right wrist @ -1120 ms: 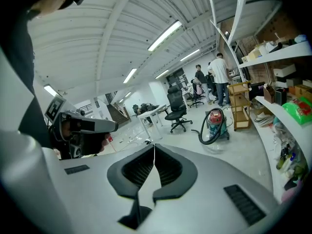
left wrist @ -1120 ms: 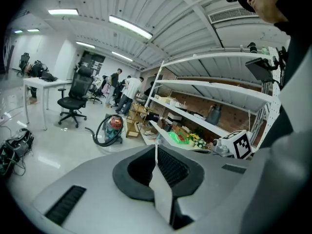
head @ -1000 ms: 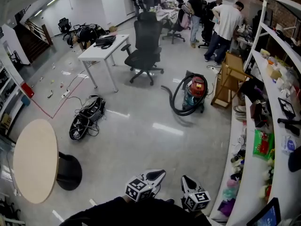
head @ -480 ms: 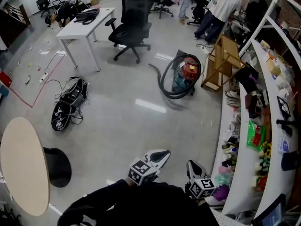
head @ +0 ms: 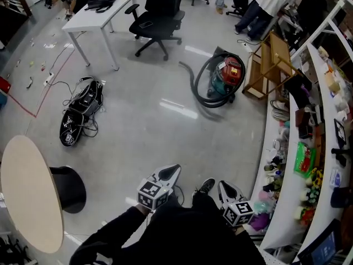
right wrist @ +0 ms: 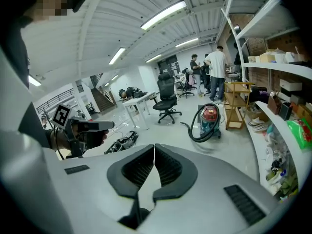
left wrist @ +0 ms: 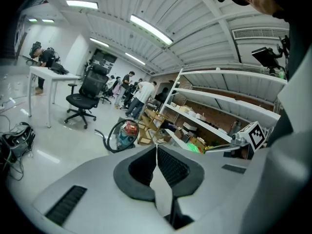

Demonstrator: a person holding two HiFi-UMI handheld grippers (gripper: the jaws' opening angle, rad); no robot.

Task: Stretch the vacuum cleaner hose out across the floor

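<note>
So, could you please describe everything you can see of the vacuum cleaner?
The vacuum cleaner is a canister with a red top and a teal body. It stands upright on the grey floor, beside a wooden stand. Its dark hose curls in a loop at its side, one end lying loose on the floor. Nothing holds it.

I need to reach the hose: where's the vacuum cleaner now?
In the head view, the vacuum cleaner stands on the floor at upper right, just left of the wooden rack and right of the black office chair.
</note>
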